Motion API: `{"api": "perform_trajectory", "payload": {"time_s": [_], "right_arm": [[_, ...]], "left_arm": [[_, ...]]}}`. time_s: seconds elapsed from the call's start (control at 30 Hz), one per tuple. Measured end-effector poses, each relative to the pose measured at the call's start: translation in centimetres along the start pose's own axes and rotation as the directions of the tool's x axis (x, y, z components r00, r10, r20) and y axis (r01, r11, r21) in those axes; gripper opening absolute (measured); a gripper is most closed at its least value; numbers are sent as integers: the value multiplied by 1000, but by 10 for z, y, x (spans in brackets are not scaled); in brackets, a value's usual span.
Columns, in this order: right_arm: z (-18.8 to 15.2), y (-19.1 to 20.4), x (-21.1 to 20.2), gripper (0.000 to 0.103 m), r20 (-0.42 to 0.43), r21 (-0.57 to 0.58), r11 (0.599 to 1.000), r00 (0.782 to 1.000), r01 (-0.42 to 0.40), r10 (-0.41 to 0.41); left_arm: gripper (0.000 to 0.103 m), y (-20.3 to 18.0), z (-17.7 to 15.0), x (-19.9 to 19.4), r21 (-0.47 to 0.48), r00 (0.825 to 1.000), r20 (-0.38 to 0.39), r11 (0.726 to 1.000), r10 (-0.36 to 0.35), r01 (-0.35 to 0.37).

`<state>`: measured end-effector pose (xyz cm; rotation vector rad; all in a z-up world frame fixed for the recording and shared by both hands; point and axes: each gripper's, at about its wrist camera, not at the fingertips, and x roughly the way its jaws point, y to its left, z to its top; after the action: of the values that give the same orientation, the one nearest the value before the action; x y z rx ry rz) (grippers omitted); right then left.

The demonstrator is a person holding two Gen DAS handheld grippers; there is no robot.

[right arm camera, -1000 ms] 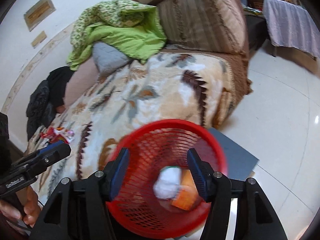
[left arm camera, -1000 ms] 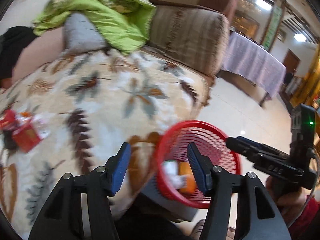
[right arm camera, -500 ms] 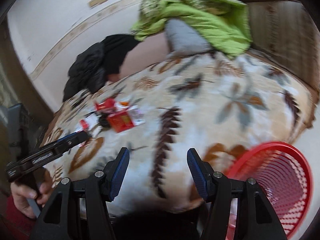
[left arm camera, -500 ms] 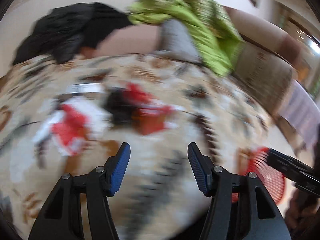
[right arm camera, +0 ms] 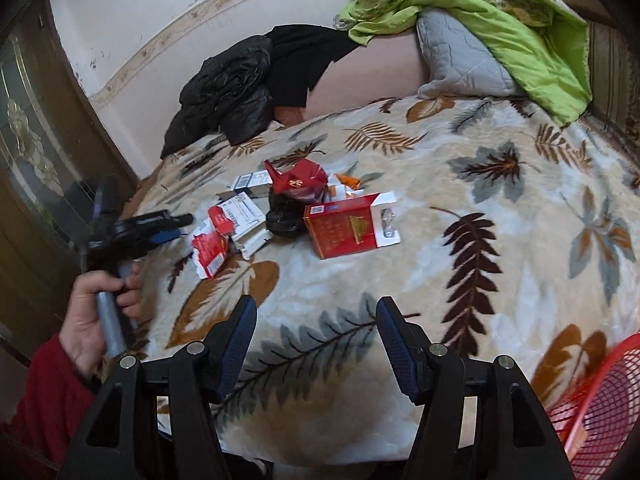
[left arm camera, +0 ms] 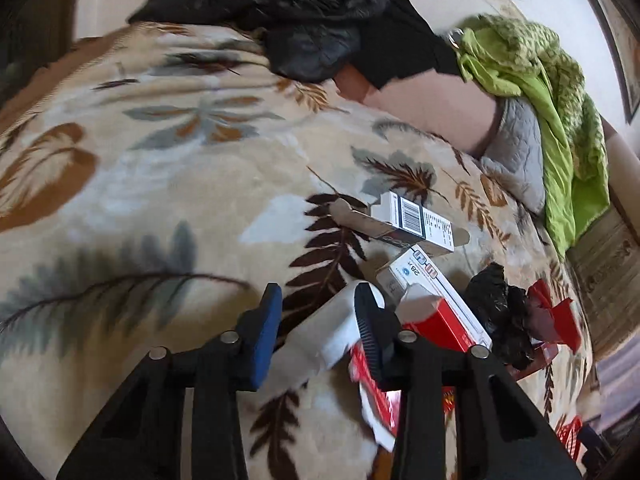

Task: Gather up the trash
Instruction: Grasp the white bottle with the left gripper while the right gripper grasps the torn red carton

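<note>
The left gripper (left arm camera: 316,312) is closing its fingers around a smooth white box (left arm camera: 320,336) on the fuzzy leaf blanket (left arm camera: 160,152). The right gripper (right arm camera: 316,344) hangs wide and empty near the red mesh basket (right arm camera: 600,400)

One red mesh basket (right arm camera: 600,408); one red carton (right arm camera: 346,228); one black bag (right arm camera: 284,216); one grey pillow (right arm camera: 460,56); two grippers: left (left arm camera: 316,312), right (right arm camera: 316,336).
</note>
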<state>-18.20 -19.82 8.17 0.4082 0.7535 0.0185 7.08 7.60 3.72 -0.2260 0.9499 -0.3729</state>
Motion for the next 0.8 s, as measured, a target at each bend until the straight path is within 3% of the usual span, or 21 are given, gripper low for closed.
{"api": "perform_trajectory", "payload": {"time_s": [0.13, 0.3, 0.57, 0.8], "right_arm": [[1, -5, 2, 66, -1, 32, 999, 1000, -16, 16], [0, -3, -1, 66, 12, 26, 999, 999, -38, 38], [0, 0, 2, 66, -6, 19, 999, 999, -48, 48], [12, 35, 41, 66, -92, -41, 992, 989, -123, 119]], "left_arm": [[36, -15, -6, 10, 87, 999, -36, 996, -7, 10], [36, -30, -19, 19, 201, 994, -66, 977, 85, -70], [30, -18, -19, 14, 122, 995, -30, 988, 96, -92], [29, -17, -19, -32, 105, 990, 101, 989, 99, -109]]}}
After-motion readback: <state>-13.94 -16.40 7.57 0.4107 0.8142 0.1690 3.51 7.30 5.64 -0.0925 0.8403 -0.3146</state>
